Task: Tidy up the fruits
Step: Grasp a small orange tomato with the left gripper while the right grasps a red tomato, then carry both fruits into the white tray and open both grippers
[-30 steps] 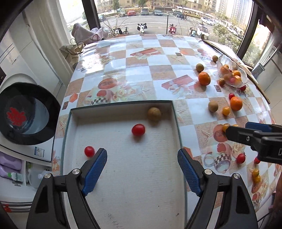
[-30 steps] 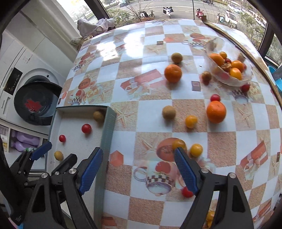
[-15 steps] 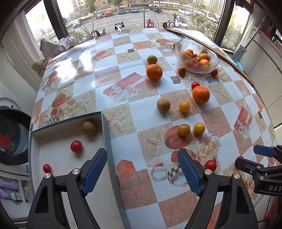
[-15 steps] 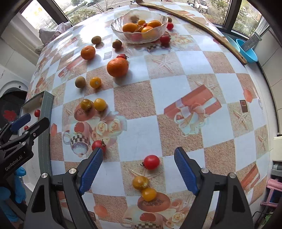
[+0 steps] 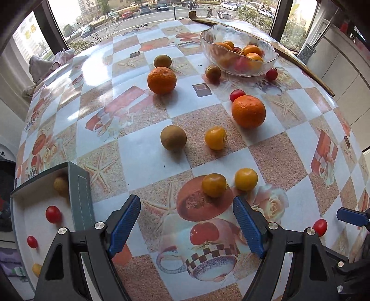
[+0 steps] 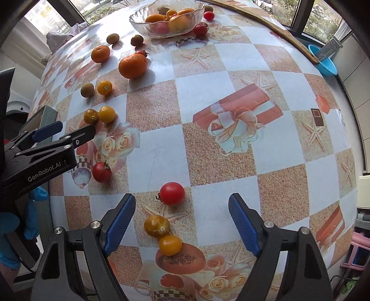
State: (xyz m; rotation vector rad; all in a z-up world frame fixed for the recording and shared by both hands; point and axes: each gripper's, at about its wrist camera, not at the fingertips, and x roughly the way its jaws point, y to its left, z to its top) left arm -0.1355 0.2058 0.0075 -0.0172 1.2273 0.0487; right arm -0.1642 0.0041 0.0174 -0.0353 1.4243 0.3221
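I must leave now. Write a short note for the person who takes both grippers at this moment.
Left gripper: open, empty, above two yellow tomatoes. Right gripper: open, empty, above a red tomato.
Done: the grey tray at the table's left edge holds a few small fruits.
Left: two oranges, brown fruits, and red and yellow tomatoes lie loose on the tablecloth. The glass bowl holds more fruit.

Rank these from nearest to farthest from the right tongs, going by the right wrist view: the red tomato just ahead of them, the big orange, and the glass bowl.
1. Red tomato: just ahead of the open right tongs, slightly left of centre.
2. Big orange: mid-table, off to the left.
3. Glass bowl: at the table's far end, near the window.
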